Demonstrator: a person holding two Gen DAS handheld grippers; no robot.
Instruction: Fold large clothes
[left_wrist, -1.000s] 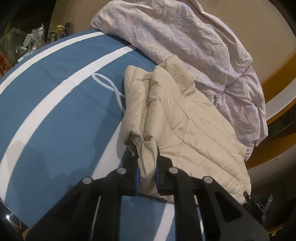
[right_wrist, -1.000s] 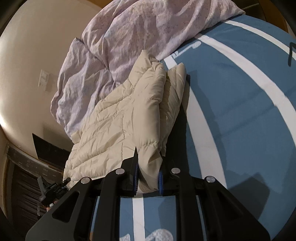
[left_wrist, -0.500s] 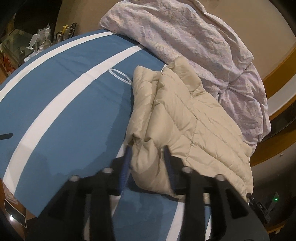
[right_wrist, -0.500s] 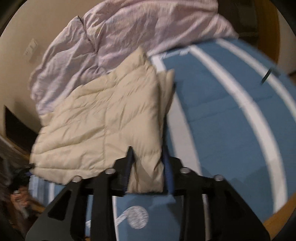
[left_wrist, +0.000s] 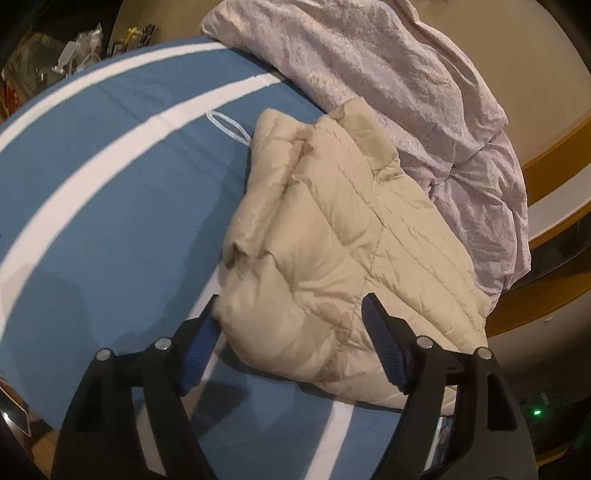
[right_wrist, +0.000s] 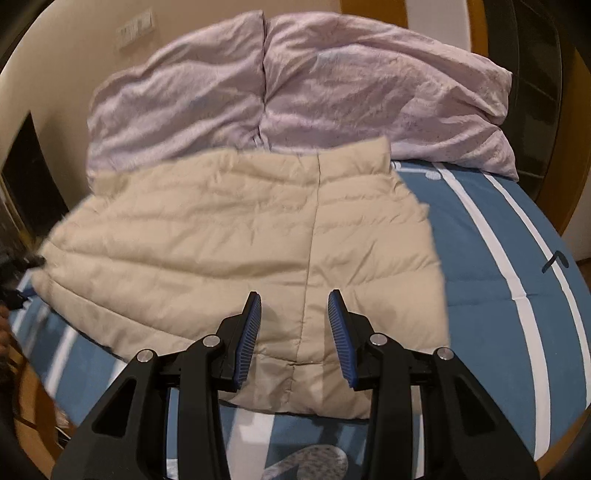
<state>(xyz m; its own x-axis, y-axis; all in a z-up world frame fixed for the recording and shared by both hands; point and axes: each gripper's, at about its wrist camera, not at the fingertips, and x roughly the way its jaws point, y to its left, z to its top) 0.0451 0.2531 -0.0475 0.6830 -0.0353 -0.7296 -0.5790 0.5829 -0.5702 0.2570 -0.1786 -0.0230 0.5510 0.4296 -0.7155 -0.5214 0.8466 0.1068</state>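
Observation:
A beige quilted puffer jacket (left_wrist: 351, 236) lies folded on a blue bedspread with white stripes (left_wrist: 110, 192). In the left wrist view my left gripper (left_wrist: 291, 306) is open, its black fingers with blue pads spread either side of the jacket's near corner. In the right wrist view the jacket (right_wrist: 229, 236) lies flat and wide, and my right gripper (right_wrist: 294, 306) is open just above its near edge, holding nothing.
A crumpled lilac duvet (left_wrist: 399, 85) is heaped along the far side of the bed, also in the right wrist view (right_wrist: 295, 92), touching the jacket's far edge. Wooden bed frame and wall lie beyond. Cluttered items (left_wrist: 74, 55) stand at the far left.
Both grippers were shut on jacket folds one second ago. Both have opened and let the jacket go; it now lies flat. The right gripper swung round to face the duvet.

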